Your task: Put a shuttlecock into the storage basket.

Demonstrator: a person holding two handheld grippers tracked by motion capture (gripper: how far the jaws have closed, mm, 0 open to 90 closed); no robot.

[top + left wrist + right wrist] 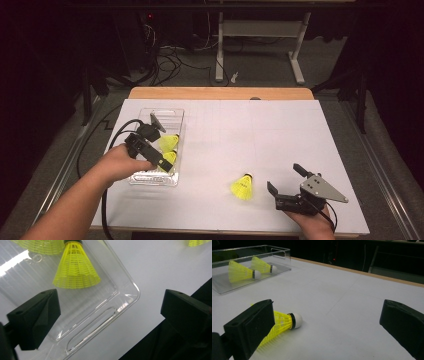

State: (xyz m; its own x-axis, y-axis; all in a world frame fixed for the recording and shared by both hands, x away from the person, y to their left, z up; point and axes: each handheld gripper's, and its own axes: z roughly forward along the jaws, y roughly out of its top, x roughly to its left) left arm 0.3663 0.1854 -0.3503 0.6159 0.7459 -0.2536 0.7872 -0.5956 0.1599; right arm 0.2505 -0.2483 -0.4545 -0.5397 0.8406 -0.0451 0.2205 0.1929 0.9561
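A clear plastic tray [154, 180] lies at the table's left and holds two yellow shuttlecocks [169, 142] [170, 157]. My left gripper [160, 145] hovers open over the tray. In its own view the gripper [110, 315] straddles a tray corner [126, 287], with one shuttlecock [75, 270] just ahead and a second [42, 246] beyond it. A third shuttlecock [243, 186] lies on its side on the white table. My right gripper [286, 179] stands open just to its right, apart from it. The right gripper view has that shuttlecock [283, 322] beside the left jaw of the gripper [327, 325].
The white table top [250, 130] has a wooden far edge [220, 93]. Beyond it, a desk frame with white legs [219, 55] and loose cables [170, 60] sit on the floor. In the right gripper view the tray [227, 287] stands far left.
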